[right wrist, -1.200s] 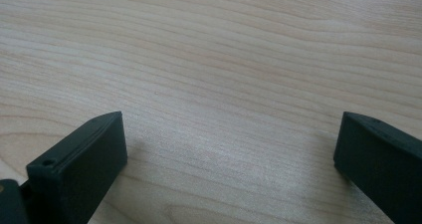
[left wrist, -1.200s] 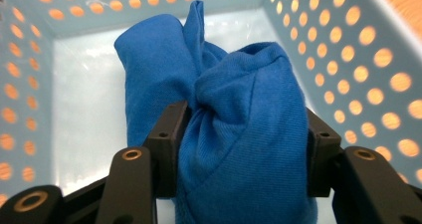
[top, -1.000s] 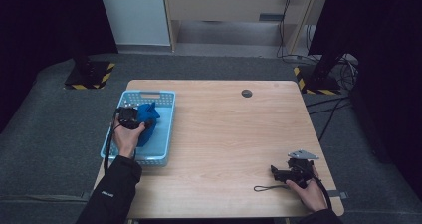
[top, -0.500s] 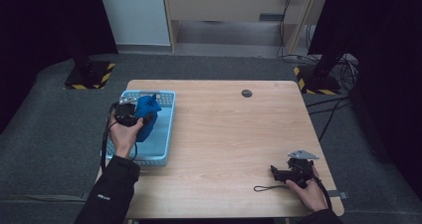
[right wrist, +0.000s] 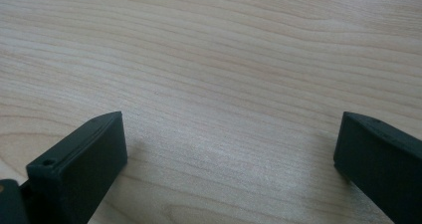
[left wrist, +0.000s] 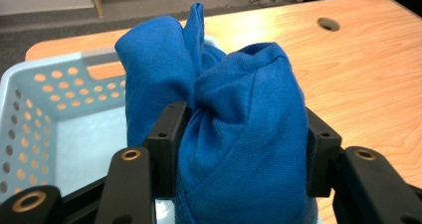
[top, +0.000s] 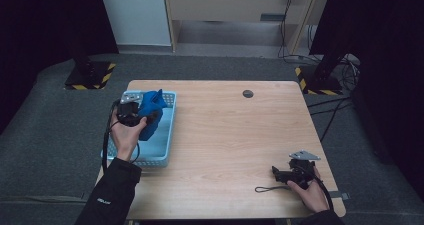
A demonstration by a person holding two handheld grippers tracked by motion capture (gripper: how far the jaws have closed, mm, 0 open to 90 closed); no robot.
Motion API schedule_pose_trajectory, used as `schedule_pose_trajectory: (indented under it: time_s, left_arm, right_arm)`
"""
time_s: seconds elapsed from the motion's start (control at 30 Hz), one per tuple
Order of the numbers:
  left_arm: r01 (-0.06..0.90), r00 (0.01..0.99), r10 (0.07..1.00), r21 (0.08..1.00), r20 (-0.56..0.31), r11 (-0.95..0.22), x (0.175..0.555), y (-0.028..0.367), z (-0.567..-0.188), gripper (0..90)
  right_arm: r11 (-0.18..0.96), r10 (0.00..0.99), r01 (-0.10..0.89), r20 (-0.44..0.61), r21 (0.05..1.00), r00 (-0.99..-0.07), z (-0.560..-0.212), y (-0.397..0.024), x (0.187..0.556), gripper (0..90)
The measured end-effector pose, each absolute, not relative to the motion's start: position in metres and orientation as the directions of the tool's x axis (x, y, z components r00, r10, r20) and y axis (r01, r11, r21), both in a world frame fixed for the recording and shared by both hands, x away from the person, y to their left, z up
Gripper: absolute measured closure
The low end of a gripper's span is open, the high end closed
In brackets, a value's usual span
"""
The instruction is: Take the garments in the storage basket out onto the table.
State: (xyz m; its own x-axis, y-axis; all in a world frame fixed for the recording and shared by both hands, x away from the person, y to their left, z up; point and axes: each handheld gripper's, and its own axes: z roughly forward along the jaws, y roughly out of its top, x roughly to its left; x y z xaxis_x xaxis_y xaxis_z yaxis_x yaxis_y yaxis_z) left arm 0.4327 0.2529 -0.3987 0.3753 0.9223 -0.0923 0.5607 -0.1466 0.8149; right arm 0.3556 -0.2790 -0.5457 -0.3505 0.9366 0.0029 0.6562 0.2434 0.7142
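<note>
Cloth (left wrist: 234,134), blue knit, bunched and clenched in the left tongs (left wrist: 241,139), hanging over the light blue basket (top: 162,135) at the worktop's (top: 240,135) left edge. Looks soft, light and floppy; folds likely to sag and shift, no breakage risk. Best hold: a thick gathered bunch as now, since a single layer could slip. Right tongs (right wrist: 229,154) released, jaws wide apart, empty, resting near the worktop's front right corner.

Bare table (top: 225,135) beside basket (top: 167,130)
</note>
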Motion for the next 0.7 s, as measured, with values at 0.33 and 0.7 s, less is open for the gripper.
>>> schedule_pose_trajectory:
  time_s: [0.33,0.7]
  left_arm:
    - [0.518,0.413,0.907,0.841,-0.086,-0.156,0.423,0.242,-0.384,46.1]
    - [0.490,0.450,0.888,0.857,-0.094,-0.158,0.417,0.231,-0.377,46.0]
  right_arm:
    - [0.242,0.937,0.657,0.004,0.714,-0.350,-0.546,-0.279,0.356,0.5]
    - [0.242,0.937,0.657,0.004,0.714,-0.350,-0.546,-0.279,0.356,0.5]
